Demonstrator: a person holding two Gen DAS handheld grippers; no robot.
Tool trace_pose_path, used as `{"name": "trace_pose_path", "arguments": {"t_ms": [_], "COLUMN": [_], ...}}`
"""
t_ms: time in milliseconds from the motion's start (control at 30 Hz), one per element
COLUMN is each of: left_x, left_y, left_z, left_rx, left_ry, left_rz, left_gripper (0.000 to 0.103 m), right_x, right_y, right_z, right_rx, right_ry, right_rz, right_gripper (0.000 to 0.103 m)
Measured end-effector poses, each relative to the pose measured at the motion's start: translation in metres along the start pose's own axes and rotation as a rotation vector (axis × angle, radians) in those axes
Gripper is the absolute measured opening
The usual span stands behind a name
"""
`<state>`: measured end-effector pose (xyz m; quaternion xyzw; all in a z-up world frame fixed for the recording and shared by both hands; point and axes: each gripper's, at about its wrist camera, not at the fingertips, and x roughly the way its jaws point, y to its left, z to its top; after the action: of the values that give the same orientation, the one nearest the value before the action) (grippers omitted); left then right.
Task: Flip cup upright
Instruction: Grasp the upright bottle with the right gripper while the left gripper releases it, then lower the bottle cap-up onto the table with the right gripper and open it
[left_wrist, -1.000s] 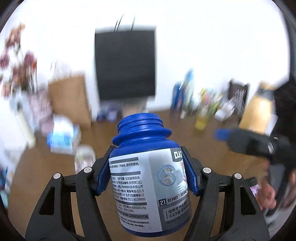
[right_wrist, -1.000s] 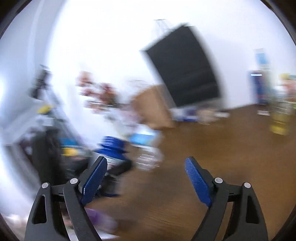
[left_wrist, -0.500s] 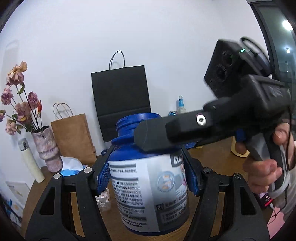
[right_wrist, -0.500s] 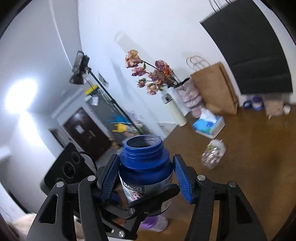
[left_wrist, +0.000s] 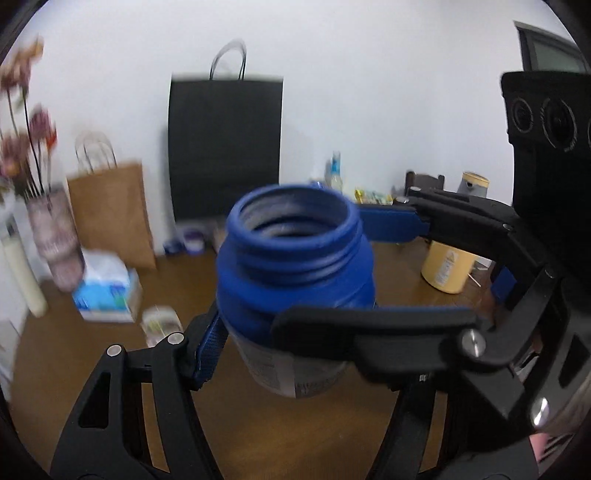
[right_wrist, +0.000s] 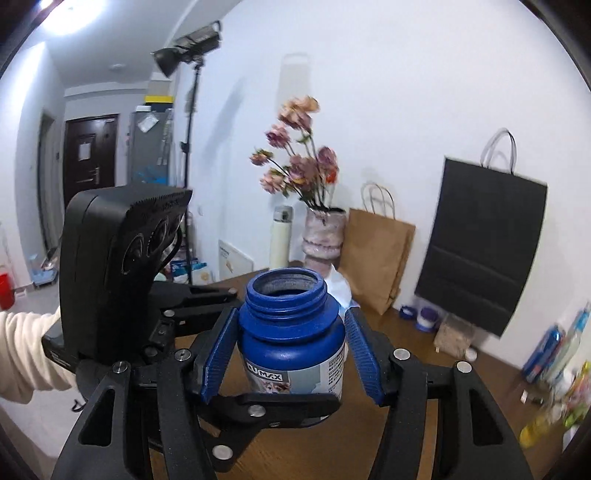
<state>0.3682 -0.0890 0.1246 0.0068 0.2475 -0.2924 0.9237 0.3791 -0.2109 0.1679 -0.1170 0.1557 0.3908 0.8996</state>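
The cup is a blue plastic jar (left_wrist: 295, 254) with a grey label and an open threaded mouth. It stands upright, mouth up, held above the brown table. My left gripper (left_wrist: 291, 325) is shut on its lower body. My right gripper (right_wrist: 291, 350) comes in from the right in the left wrist view, its blue pads (right_wrist: 364, 354) on either side of the jar's shoulder with small gaps showing. In the right wrist view the jar (right_wrist: 291, 332) sits between those pads, and the left gripper's finger crosses below it.
On the wooden table (left_wrist: 258, 424) stand a black paper bag (left_wrist: 225, 147), a brown paper bag (left_wrist: 110, 214), a vase of dried flowers (left_wrist: 51, 236), a tissue box (left_wrist: 107, 291), a lying clear jar (left_wrist: 162, 325) and a yellow canister (left_wrist: 447, 269).
The right gripper has swung in from the right and now straddles the jar. The left gripper has kept its hold and tipped the jar's mouth more towards its camera.
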Motion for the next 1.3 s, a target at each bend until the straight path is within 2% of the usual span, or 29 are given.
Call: {"name": "trace_pose_path", "arguments": {"t_ms": [100,133,233,300,467,500,567,600,633,667,800,900,933,967,1067,1133,1200,1300], "left_x": [0.014,0.016,0.023,0.03,0.037,0.032,0.015,0.003,-0.009,-0.016,-0.035,-0.046,-0.046,-0.043,-0.019,-0.004,0.006,0.019], "left_y": [0.011,0.013,0.016,0.02,0.015,0.011,-0.01,-0.024,-0.035,-0.042,-0.059,-0.064,-0.06,-0.052,-0.037,-0.023,-0.014,-0.006], "left_z": [-0.02,-0.025,-0.036,-0.036,-0.043,-0.049,-0.057,-0.061,-0.066,-0.069,-0.083,-0.091,-0.095,-0.106,-0.122,-0.128,-0.128,-0.13], "left_rx": [-0.039,-0.036,-0.006,-0.036,-0.064,-0.076,0.013,0.071,0.114,0.131,0.151,0.137,0.101,0.028,-0.018,-0.04,-0.061,-0.055], "left_ry": [0.051,0.047,0.053,0.096,0.182,0.154,0.09,0.032,-0.034,-0.062,-0.104,-0.119,-0.133,-0.139,-0.067,-0.051,-0.022,0.016], "left_rz": [-0.019,-0.014,0.011,-0.035,0.055,0.072,0.185,0.236,0.245,0.247,0.294,0.283,0.243,0.198,0.229,0.197,0.188,0.191], "left_gripper": [0.063,0.064,0.072,0.073,0.073,0.073,0.073,0.073,0.074,0.074,0.075,0.076,0.086,0.092,0.089,0.088,0.088,0.089], "right_x": [0.014,0.018,0.029,0.034,0.037,0.035,0.029,0.024,0.018,0.012,-0.007,-0.018,-0.018,-0.017,-0.007,0.006,0.013,0.032], "right_y": [0.001,0.001,0.003,0.0,-0.001,-0.001,0.006,0.009,0.009,0.009,0.022,0.035,0.039,0.044,0.058,0.06,0.054,0.037], "right_z": [-0.02,-0.027,-0.042,-0.047,-0.056,-0.06,-0.07,-0.075,-0.08,-0.083,-0.09,-0.093,-0.094,-0.095,-0.103,-0.115,-0.121,-0.132], "right_rx": [0.053,0.07,0.108,0.155,0.186,0.2,0.201,0.216,0.249,0.269,0.26,0.243,0.233,0.213,0.133,0.11,0.118,0.163], "right_ry": [0.04,0.052,0.08,0.083,0.092,0.088,0.075,0.058,0.045,0.028,-0.009,-0.017,-0.01,0.008,0.068,0.122,0.113,0.149], "right_rz": [-0.006,-0.007,-0.005,0.012,-0.009,-0.006,-0.007,0.0,0.027,0.034,0.007,0.032,0.03,0.015,-0.03,-0.043,-0.066,-0.076], "right_gripper": [0.063,0.059,0.059,0.059,0.059,0.059,0.059,0.059,0.059,0.059,0.059,0.059,0.059,0.059,0.059,0.059,0.059,0.059]}}
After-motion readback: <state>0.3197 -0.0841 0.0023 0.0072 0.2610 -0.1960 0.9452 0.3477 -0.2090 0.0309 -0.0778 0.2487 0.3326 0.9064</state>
